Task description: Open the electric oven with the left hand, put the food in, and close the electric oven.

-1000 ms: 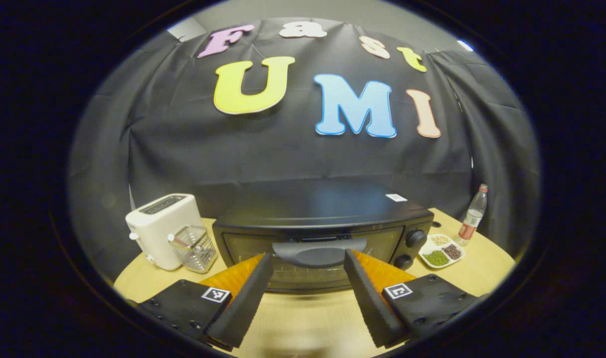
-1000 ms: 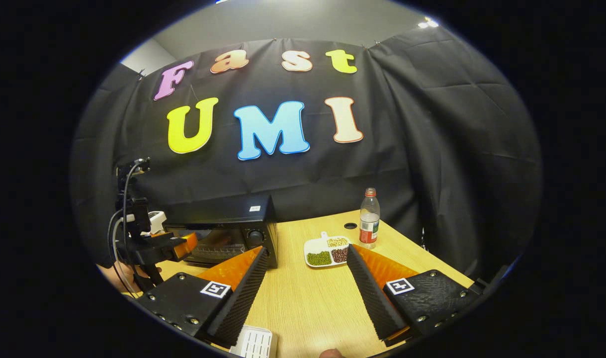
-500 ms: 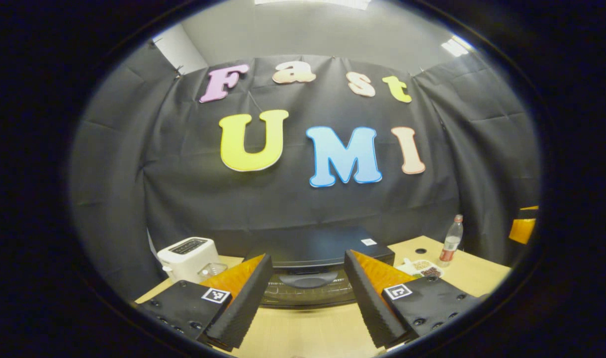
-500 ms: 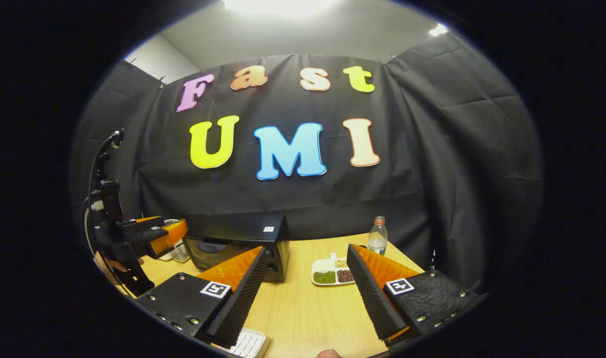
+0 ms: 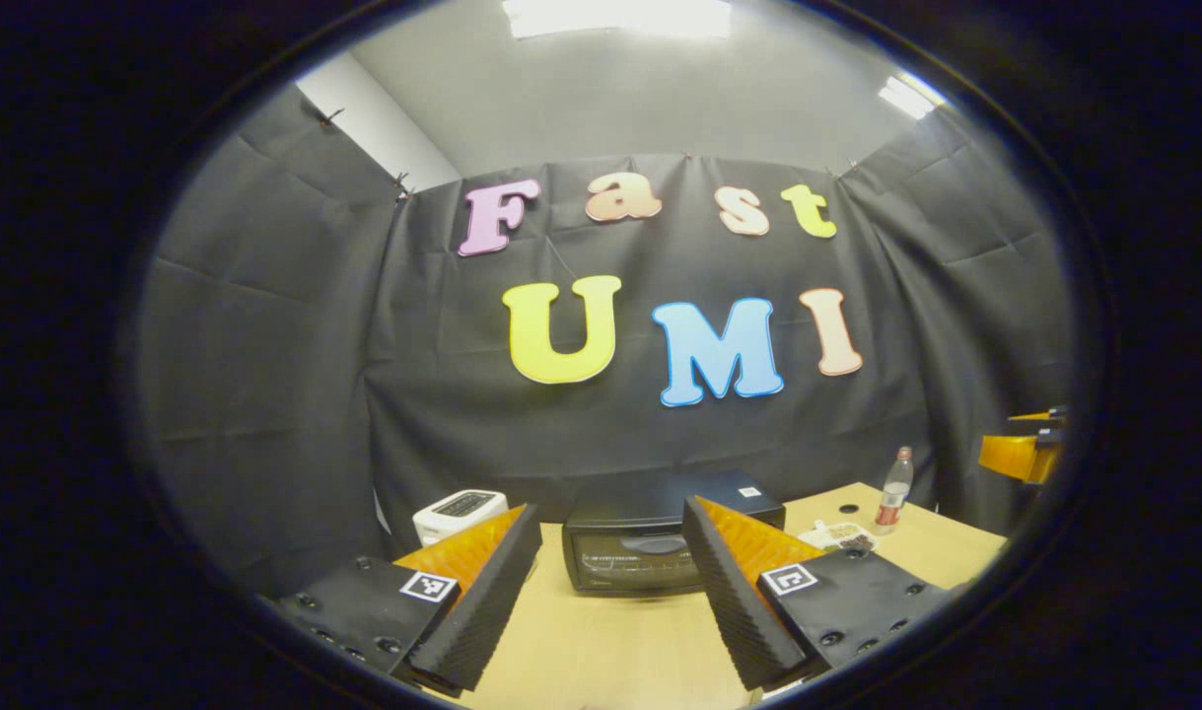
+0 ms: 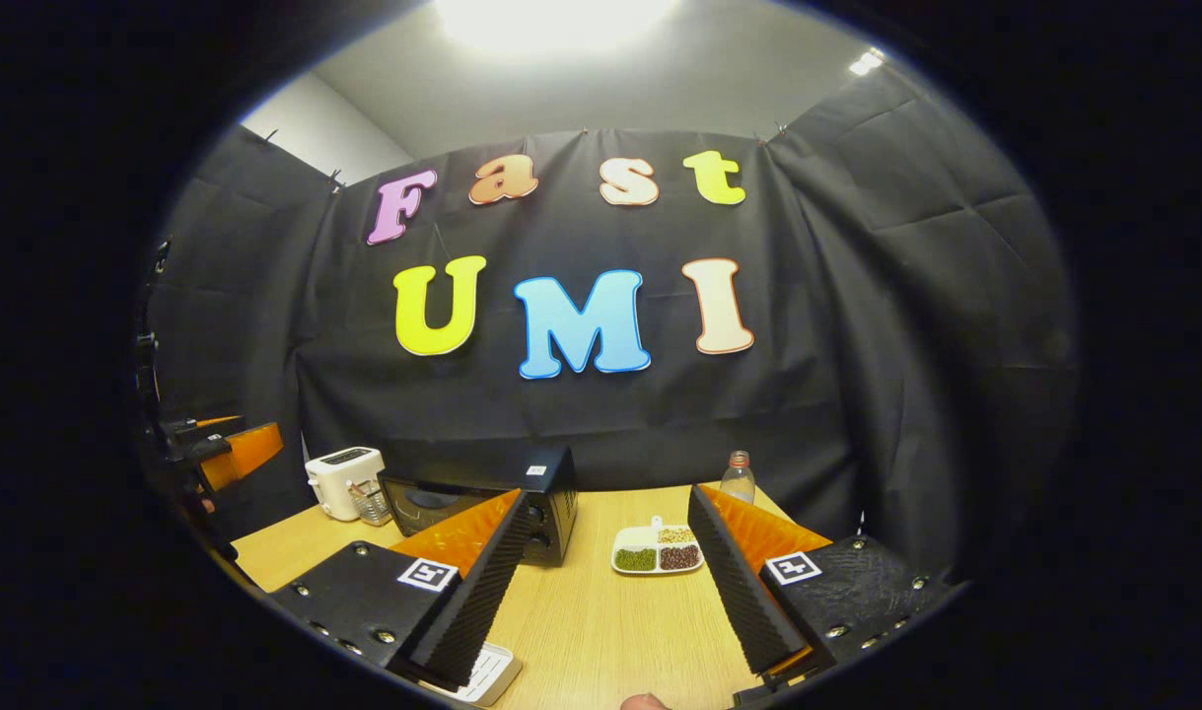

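The black electric oven (image 5: 650, 542) stands at the back of the wooden table with its door shut and its grey handle (image 5: 655, 543) facing me. My left gripper (image 5: 610, 508) hovers open well in front of it, nothing between its fingers. In the right gripper view the oven (image 6: 551, 493) is partly hidden behind a finger. The food is a white divided plate (image 6: 657, 549) of green, brown and pale grains, lying right of the oven. My right gripper (image 6: 608, 493) is open and empty above the table, short of the plate.
A white toaster (image 6: 342, 481) with a small wire basket (image 6: 372, 505) stands left of the oven. A plastic bottle (image 5: 891, 478) stands behind the plate (image 5: 837, 535). A white ribbed object (image 6: 482, 671) lies at the table's near edge. The other gripper (image 6: 236, 449) shows at far left.
Both grippers have drawn back from the oven and tilted upward, so oven and plate look smaller and lower. The oven door has stayed shut. Both stay open.
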Demonstrator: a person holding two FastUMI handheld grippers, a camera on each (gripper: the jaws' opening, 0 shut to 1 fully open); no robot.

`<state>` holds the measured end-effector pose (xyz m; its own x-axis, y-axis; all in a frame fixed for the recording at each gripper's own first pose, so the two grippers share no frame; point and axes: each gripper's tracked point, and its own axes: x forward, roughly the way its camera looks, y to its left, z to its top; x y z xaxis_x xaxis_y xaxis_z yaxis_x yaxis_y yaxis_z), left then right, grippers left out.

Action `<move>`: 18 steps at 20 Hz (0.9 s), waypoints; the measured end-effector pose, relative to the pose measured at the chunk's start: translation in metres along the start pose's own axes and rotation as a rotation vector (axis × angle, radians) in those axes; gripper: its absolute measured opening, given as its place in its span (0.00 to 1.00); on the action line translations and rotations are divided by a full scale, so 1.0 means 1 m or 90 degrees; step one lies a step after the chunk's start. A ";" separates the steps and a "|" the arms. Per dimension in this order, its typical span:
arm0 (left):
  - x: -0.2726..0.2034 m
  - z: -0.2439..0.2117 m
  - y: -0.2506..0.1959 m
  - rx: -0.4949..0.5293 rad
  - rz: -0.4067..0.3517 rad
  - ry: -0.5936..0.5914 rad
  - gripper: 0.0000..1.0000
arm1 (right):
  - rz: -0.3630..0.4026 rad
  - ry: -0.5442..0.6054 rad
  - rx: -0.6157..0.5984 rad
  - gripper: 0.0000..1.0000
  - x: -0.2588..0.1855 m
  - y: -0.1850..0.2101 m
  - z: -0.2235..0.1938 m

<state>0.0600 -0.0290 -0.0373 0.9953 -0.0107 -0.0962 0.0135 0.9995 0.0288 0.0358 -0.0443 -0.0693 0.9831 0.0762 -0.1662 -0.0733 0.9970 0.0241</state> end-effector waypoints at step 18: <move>-0.041 0.016 0.058 -0.026 0.005 -0.026 1.00 | -0.003 -0.062 0.007 0.98 -0.025 0.059 0.039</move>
<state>0.0214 0.0292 -0.0157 0.9985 -0.0027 -0.0549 0.0021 0.9999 -0.0118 0.0133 0.0121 -0.0254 0.9951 0.0691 -0.0703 -0.0668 0.9972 0.0344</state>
